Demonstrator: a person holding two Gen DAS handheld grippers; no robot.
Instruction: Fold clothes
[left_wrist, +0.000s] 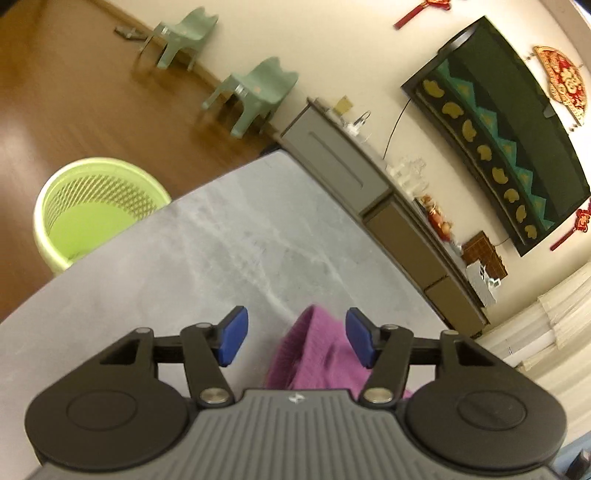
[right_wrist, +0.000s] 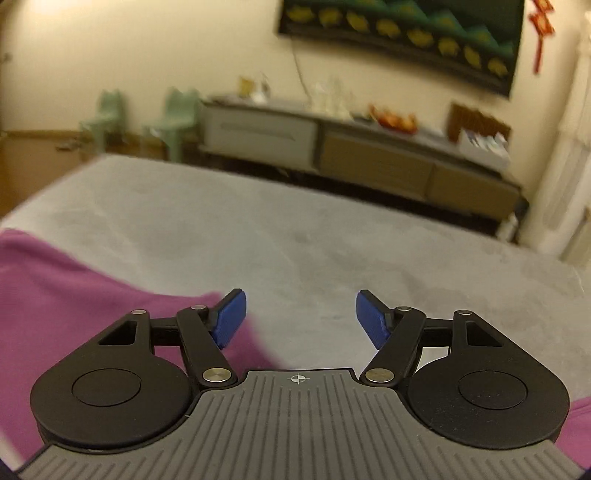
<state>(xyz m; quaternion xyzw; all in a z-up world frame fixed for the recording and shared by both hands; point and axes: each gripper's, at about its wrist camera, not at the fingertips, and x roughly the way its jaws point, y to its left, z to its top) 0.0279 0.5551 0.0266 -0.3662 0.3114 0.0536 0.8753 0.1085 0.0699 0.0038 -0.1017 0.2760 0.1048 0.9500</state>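
1. The purple garment (left_wrist: 317, 354) lies on the grey desk (left_wrist: 229, 236). In the left wrist view a bunched part of it rises between and below the blue pads; in the right wrist view it spreads at the lower left, and a small part also shows at the lower right edge.
2. The left hand-held gripper (left_wrist: 296, 338) has its jaws apart. The cloth is between them, but the pads do not seem to press on it, so I judge nothing is held.
3. The right hand-held gripper (right_wrist: 298, 319) also stands apart. Only bare desk shows between its pads, and the garment edge is beside and behind its left pad.
4. How it will handle, as I judge: the fabric looks like a soft knit, light and limp. It will sag and drag on the desk surface — it will not keep a shape alone.
5. Where to take hold: at an edge or a corner, one layer only if possible, each gripper at one end of the same edge — a grip in the bunched middle would lift a lump.
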